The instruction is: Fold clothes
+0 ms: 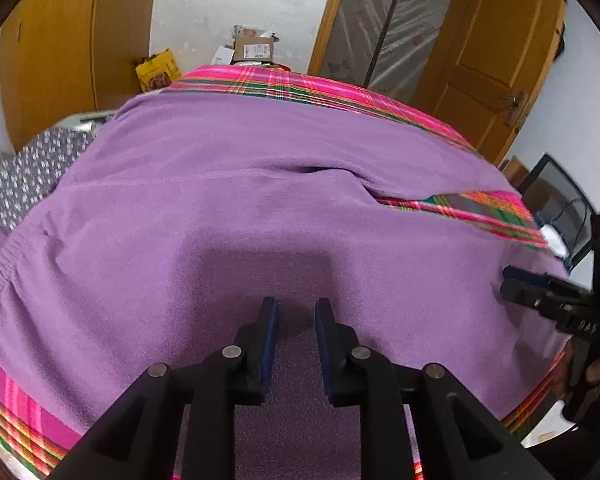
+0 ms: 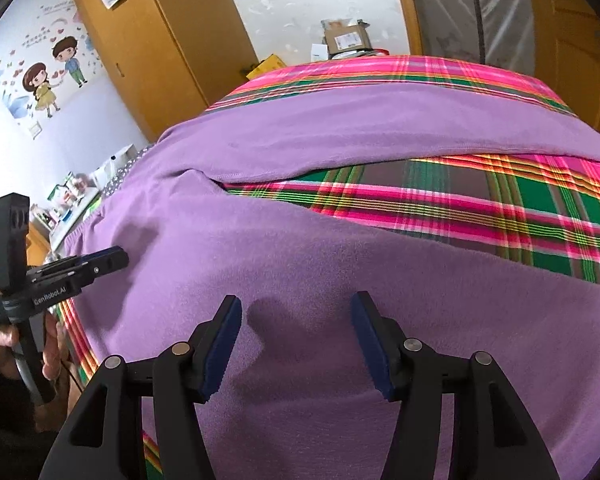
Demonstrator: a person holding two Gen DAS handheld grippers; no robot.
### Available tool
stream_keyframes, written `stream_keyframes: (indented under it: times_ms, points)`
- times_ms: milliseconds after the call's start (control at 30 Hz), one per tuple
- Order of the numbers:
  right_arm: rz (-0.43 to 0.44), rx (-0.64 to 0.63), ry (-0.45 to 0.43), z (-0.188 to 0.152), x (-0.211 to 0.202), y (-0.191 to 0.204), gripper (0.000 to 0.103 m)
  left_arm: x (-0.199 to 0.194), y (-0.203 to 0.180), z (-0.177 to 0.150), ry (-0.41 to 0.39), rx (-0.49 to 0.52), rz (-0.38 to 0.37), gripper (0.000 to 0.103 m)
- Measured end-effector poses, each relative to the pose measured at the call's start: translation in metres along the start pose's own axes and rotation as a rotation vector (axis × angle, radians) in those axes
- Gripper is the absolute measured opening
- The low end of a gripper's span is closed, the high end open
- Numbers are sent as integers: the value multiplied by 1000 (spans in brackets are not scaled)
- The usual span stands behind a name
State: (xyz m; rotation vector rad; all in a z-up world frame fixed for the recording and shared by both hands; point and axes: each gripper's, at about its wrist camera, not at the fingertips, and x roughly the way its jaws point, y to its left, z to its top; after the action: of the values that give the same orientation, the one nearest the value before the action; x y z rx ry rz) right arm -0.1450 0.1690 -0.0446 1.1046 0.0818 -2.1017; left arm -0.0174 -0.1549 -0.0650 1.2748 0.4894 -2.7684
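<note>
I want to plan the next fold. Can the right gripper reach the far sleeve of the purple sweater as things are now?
Probably yes. The right gripper is open and empty above the purple sweater. Only flat cloth and plaid sheet lie before the far sleeve, though it is a long stretch.

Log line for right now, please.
stage: mid-fold | left tool: open, empty | right tool: open, empty | purple garment: flat on plaid sheet
</note>
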Motion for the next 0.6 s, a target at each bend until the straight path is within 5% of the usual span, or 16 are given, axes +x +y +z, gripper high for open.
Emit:
stream_keyframes:
  times_ms: [133, 333, 600]
  points:
    - [-10, -45, 20, 1, 1, 4, 60, 0, 8, 5, 25, -48, -37, 20]
    - [-46, -72, 15, 4, -4, 9, 60, 1, 0, 9, 54, -8, 17, 20]
    - [-40, -80, -49, 20, -27, 3, 60, -16, 0, 27, 10, 22, 20, 20]
